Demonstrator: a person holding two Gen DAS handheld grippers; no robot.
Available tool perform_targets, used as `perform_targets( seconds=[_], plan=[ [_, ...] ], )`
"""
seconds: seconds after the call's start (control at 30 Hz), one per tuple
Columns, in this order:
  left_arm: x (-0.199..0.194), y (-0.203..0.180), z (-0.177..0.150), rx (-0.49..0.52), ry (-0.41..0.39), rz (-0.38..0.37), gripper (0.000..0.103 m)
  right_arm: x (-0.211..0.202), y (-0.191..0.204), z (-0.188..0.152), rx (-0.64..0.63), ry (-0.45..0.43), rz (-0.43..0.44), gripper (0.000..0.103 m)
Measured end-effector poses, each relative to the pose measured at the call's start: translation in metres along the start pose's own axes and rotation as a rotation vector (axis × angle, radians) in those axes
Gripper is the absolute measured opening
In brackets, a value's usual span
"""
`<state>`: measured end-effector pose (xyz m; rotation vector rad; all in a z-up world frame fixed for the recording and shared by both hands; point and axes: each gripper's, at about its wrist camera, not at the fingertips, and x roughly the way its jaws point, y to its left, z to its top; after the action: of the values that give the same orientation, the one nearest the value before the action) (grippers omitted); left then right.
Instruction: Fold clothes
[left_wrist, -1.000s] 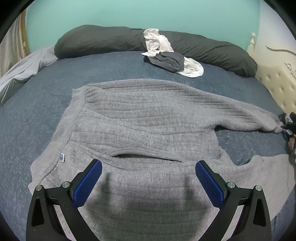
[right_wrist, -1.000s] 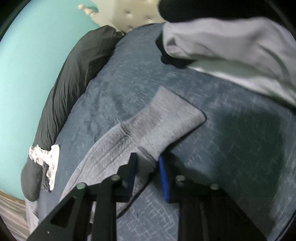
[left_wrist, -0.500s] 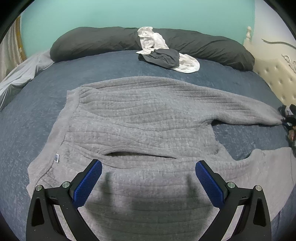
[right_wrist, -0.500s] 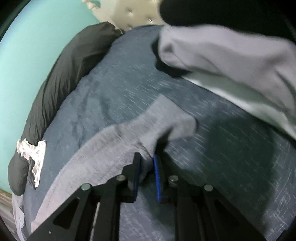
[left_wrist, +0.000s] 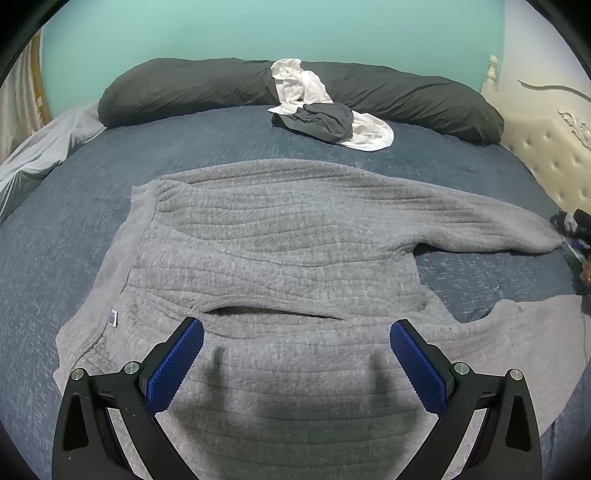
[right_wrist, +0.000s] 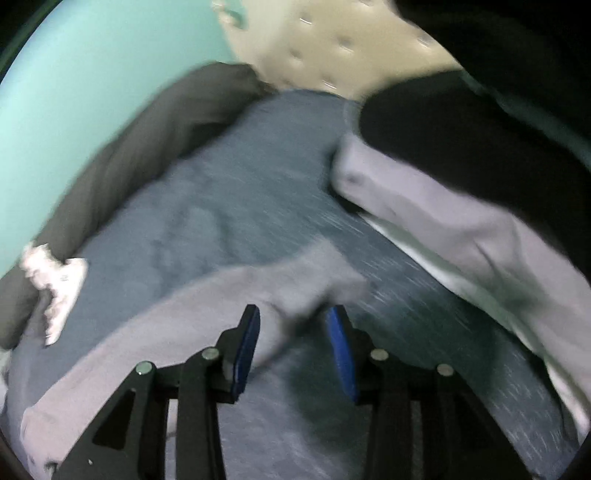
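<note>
Grey ribbed knit sweater (left_wrist: 280, 236): spread flat, back up, across dark blue textured bedspread (left_wrist: 74, 229); one sleeve (left_wrist: 480, 225) stretched toward cream tufted headboard (left_wrist: 554, 162), small label near hem. Left gripper (left_wrist: 295, 354): blue-padded jaws spread wide, poised above sweater's near edge, gripping nothing. Right gripper (right_wrist: 291, 325): jaws partly parted, grey cuff (right_wrist: 314, 280) lying between pads; view blurred, firmness of grip cannot be told.
</note>
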<state>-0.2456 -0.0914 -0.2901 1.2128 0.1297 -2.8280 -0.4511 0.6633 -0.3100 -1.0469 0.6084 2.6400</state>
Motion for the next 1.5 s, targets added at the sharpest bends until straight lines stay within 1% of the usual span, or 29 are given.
perform_targets(
  seconds=[0.1,0.13,0.2,0.27,0.33,0.43,0.47,0.67,0.7,0.8,0.83,0.93,1.0,1.13,1.17,1.2,1.23,1.27,1.3,1.4,1.5],
  plan=[
    [0.000,0.000,0.000,0.001,0.000,0.003,0.103,0.014,0.005,0.008,-0.012,0.036,-0.022,0.037],
    [0.000,0.000,0.000,0.002,0.000,0.004,0.103,0.017,0.003,0.009,-0.003,0.041,-0.037,0.034],
    [0.001,0.000,0.000,0.004,0.001,0.007,0.103,0.027,0.001,0.008,-0.010,0.063,-0.070,0.033],
    [0.002,0.001,0.000,0.004,0.004,0.011,0.103,0.039,0.000,0.007,-0.038,0.094,-0.106,0.026],
    [0.004,0.002,-0.001,0.003,0.008,0.011,0.103,0.038,-0.004,0.006,-0.031,0.096,-0.108,0.024],
    [0.005,0.001,-0.002,0.008,0.012,0.011,0.103,0.037,-0.011,0.005,-0.022,0.099,-0.111,0.023],
    [0.005,0.000,-0.002,0.010,0.014,0.010,0.103,0.036,-0.013,0.005,-0.018,0.099,-0.112,0.021],
    [0.005,-0.004,-0.002,0.016,0.016,0.003,0.103,0.030,-0.024,0.006,0.021,0.096,-0.114,0.021],
    [0.004,-0.004,-0.002,0.017,0.015,0.002,0.103,0.028,-0.025,0.008,0.034,0.093,-0.113,0.024],
    [0.003,-0.004,-0.002,0.017,0.010,0.002,0.103,0.022,-0.030,0.013,0.072,0.083,-0.110,0.026],
    [0.003,-0.004,-0.002,0.017,0.010,0.003,0.103,0.020,-0.031,0.015,0.085,0.081,-0.110,0.029],
    [0.004,-0.004,-0.003,0.017,0.013,0.006,0.103,0.029,-0.033,0.014,0.139,0.119,-0.097,0.030],
    [0.006,-0.004,-0.003,0.019,0.016,0.008,0.103,0.029,-0.031,0.015,0.137,0.106,-0.078,0.039],
    [0.008,-0.005,-0.004,0.023,0.022,0.013,0.103,0.028,-0.025,0.016,0.135,0.079,-0.039,0.039],
    [0.008,-0.004,-0.004,0.023,0.022,0.015,0.103,0.028,-0.023,0.017,0.134,0.072,-0.029,0.026],
    [0.008,-0.005,-0.004,0.023,0.023,0.015,0.103,0.028,-0.022,0.017,0.133,0.066,-0.019,0.016],
    [0.009,-0.005,-0.004,0.023,0.024,0.015,0.103,0.028,-0.021,0.018,0.133,0.059,-0.010,0.008],
    [0.009,-0.005,-0.004,0.024,0.025,0.015,0.103,0.028,-0.019,0.018,0.132,0.052,0.000,0.005],
    [0.009,-0.006,-0.005,0.026,0.025,0.014,0.103,0.028,-0.018,0.019,0.130,0.044,0.011,0.004],
    [0.009,-0.008,-0.005,0.030,0.025,0.012,0.103,-0.006,-0.005,0.026,0.035,-0.109,0.081,0.004],
    [0.009,-0.009,-0.005,0.034,0.024,0.011,0.103,-0.001,-0.004,0.027,0.007,-0.079,0.015,0.004]
  ],
)
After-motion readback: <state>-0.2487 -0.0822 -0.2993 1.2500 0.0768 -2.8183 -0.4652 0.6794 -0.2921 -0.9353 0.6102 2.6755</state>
